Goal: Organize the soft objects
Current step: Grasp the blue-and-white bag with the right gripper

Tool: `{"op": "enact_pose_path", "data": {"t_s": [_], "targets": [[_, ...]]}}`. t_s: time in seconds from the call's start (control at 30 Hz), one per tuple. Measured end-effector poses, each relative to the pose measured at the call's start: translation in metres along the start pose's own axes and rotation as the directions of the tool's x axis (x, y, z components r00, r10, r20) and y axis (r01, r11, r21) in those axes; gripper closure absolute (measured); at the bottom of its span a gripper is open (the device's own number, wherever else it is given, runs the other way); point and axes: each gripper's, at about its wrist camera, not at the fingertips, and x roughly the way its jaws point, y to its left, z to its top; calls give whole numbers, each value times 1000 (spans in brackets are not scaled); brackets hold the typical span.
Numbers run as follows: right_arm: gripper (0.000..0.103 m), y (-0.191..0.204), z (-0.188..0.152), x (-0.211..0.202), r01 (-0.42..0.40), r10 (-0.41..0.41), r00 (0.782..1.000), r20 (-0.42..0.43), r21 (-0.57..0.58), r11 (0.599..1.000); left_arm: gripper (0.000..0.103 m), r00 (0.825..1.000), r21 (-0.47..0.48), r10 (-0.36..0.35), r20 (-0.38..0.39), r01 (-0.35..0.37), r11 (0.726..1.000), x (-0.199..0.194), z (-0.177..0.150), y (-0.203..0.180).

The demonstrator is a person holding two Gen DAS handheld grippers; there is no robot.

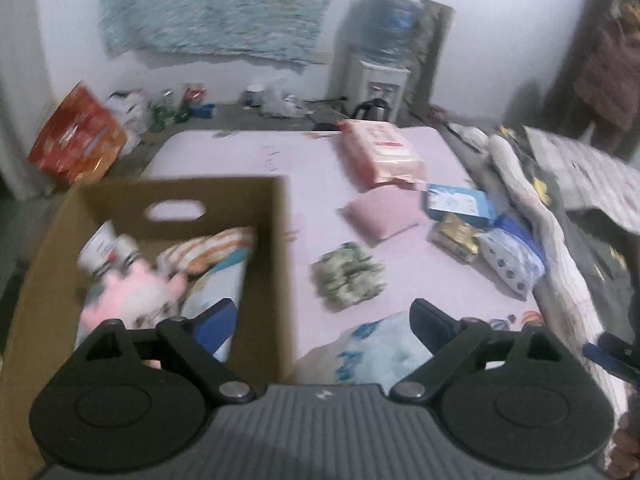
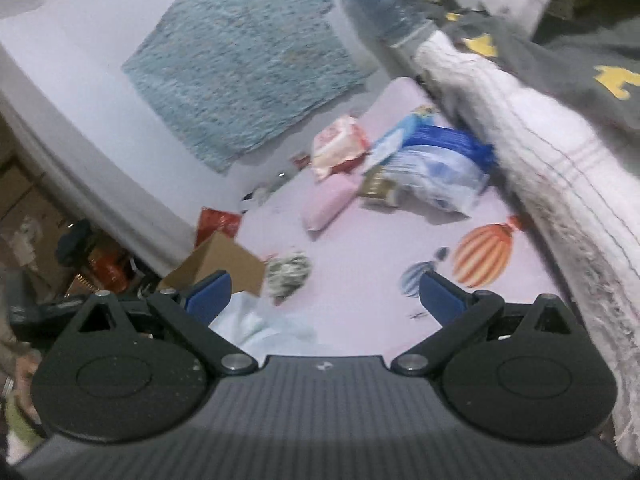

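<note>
A cardboard box (image 1: 280, 240) stands on the pink bed sheet (image 1: 312, 168) at the left and holds a pink plush toy (image 1: 132, 300), a striped cushion (image 1: 208, 248) and other soft things. My left gripper (image 1: 322, 320) is open and empty, above the box's right wall. On the sheet lie a green patterned bundle (image 1: 348, 274), a small pink pillow (image 1: 382, 214), a pink wipes pack (image 1: 380, 150) and a pale blue cloth (image 1: 376, 352). My right gripper (image 2: 324, 294) is open and empty above the sheet (image 2: 360, 248), near the pale cloth (image 2: 260, 328) and green bundle (image 2: 288, 268).
Blue packets (image 1: 458, 204), a gold packet (image 1: 454, 236) and a white-blue bag (image 1: 512, 260) lie at the sheet's right edge beside a rumpled quilt (image 1: 532, 200). A water dispenser (image 1: 384, 68), a kettle (image 1: 370, 110) and an orange bag (image 1: 76, 136) stand on the floor behind.
</note>
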Motion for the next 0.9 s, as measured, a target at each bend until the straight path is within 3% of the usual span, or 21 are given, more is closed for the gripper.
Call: {"op": "enact_pose_path", "data": {"t_s": [0.17, 0.3, 0.4, 0.5, 0.57, 0.67, 0.7, 0.73, 0.9], "targets": [[2, -14, 11, 25, 105, -103, 994, 25, -58, 993, 2, 995, 76, -73, -68, 78, 994, 36, 26, -67], [2, -8, 38, 52, 194, -185, 981, 62, -221, 956, 3, 983, 64, -76, -166, 88, 994, 86, 36, -110], [1, -1, 62, 86, 256, -242, 966, 86, -408, 877, 5, 977, 61, -59, -204, 73, 995, 117, 39, -136], [1, -1, 79, 132, 312, -317, 943, 101, -595, 740, 10, 971, 23, -50, -236, 57, 998, 139, 38, -148], [1, -8, 88, 162, 307, -350, 934, 68, -651, 694, 14, 962, -10, -61, -265, 61, 998, 150, 37, -152], [8, -24, 96, 193, 253, -364, 931, -40, -647, 719, 18, 955, -19, -81, -286, 79, 997, 157, 36, -158], [22, -30, 96, 200, 262, -387, 920, -69, -627, 733, 18, 954, -15, -86, -286, 85, 996, 157, 36, -160], [26, -33, 94, 201, 274, -394, 917, -70, -607, 746, 18, 955, -12, -95, -283, 95, 995, 156, 36, -161], [28, -25, 72, 172, 274, -376, 920, -108, -510, 816, 13, 942, -12, -152, -300, 156, 988, 148, 34, -169]]}}
